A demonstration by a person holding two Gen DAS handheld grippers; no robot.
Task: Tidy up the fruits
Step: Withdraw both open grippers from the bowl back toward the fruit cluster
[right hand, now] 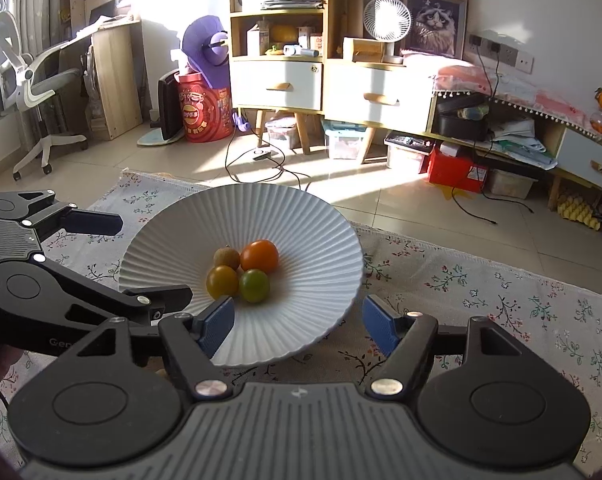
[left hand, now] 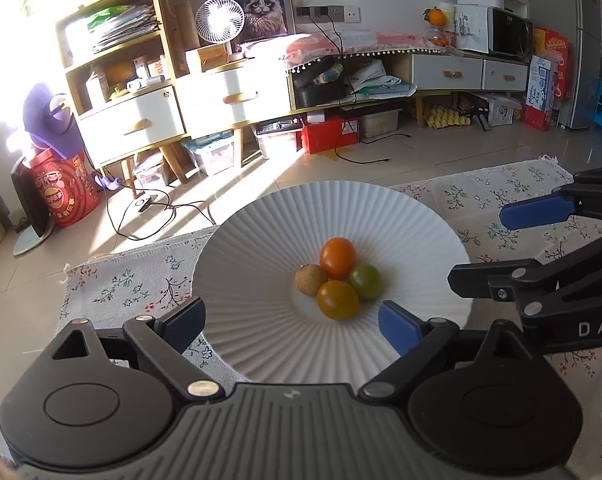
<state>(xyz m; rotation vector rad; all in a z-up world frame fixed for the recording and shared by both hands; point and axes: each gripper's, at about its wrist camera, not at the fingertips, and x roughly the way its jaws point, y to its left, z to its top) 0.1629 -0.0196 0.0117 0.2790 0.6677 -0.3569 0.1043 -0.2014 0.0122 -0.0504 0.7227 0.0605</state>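
A white ribbed plate (left hand: 285, 216) sits on a floral cloth (left hand: 133, 280) spread over the table, and all the fruit in reach is gathered at its centre: an orange-red tomato (left hand: 338, 257) at the far side, a yellow-orange tomato (left hand: 337, 299) nearest the left gripper, a green tomato (left hand: 365, 281) to the right of those two, and a small brown longan (left hand: 310, 279) to the left. The four touch each other in a tight cluster. The left gripper (left hand: 293, 322) hovers over the near rim of the plate, jaws spread wide, blue pads well clear of the fruit, nothing between them. The right gripper (right hand: 299, 322) comes at the plate from the other side, jaws also parted and empty; its left pad (right hand: 217, 328) stands just short of the green and yellow-orange tomatoes, not touching either, and its right pad hangs past the plate's edge over the cloth. Each gripper shows in the other's view, close beside its neighbour, both angled down toward the plate. Beyond the table: tiled floor with strong sunlight across it, a low cabinet with white drawers (right hand: 279, 86), a small white fan (right hand: 387, 18), a framed cat picture (right hand: 435, 22), a red drum (right hand: 205, 108), and an office chair (right hand: 25, 76) by the window.
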